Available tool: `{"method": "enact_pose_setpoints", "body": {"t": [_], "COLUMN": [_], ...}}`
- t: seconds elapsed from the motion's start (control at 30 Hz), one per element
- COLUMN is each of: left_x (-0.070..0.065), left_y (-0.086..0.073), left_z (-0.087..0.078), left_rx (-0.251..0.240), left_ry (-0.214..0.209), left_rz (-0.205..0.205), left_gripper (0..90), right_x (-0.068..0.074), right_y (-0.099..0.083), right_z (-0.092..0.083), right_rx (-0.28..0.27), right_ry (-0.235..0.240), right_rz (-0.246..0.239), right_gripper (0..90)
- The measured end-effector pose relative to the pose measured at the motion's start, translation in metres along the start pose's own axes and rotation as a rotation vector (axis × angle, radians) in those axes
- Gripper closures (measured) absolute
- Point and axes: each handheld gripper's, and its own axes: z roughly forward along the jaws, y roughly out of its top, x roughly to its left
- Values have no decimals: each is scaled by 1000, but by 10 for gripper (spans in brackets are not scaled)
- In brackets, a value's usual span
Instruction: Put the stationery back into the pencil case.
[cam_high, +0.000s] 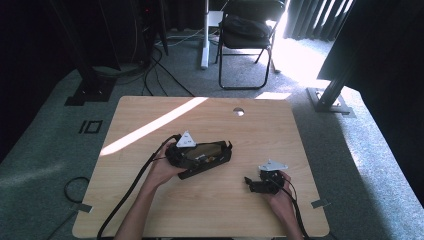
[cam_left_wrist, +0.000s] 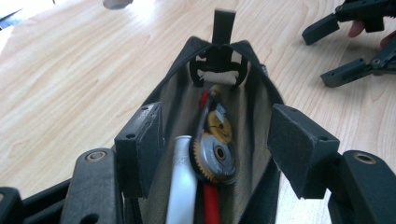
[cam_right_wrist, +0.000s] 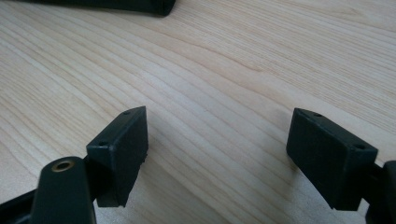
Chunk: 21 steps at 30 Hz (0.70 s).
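On wooden table (cam_high: 210, 205), sunlight stripe (cam_high: 150, 127); grey carpet (cam_high: 45, 160) around.

Black pouch (cam_left_wrist: 177, 100) (khaki lining) holds red pen (cam_left_wrist: 211, 205), white tube (cam_left_wrist: 182, 182).

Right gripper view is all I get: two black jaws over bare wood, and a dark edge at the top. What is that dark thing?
Observer: Most likely the black pouch. The high view shows it lying in the middle of the table.
Operator: Is it open or closed?
Observer: Open. The left gripper view looks straight into its mouth.
Operator: What's in it?
Observer: A white tube, a red pen and a toothed wheel.
Operator: Is anyone touching it?
Observer: The left hand-held gripper has one jaw on either side of the pouch's open end. I cannot tell whether they press on it.
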Motion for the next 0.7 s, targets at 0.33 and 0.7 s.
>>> {"method": "enact_pose_setpoints", "body": {"t": [0.33, 0.7], "left_x": [-12, -15], "left_y": [6, -10], "left_z": [-28, -51], "left_rx": [-44, -66], "left_ry": [49, 94], "left_rz": [33, 10], "left_gripper": [366, 368], "right_x": [0, 0], "right_y": [0, 0], "right_z": [0, 0], "right_rx": [-1, 0], "right_ry": [0, 1], "right_rz": [2, 5], "right_gripper": [206, 205]}}
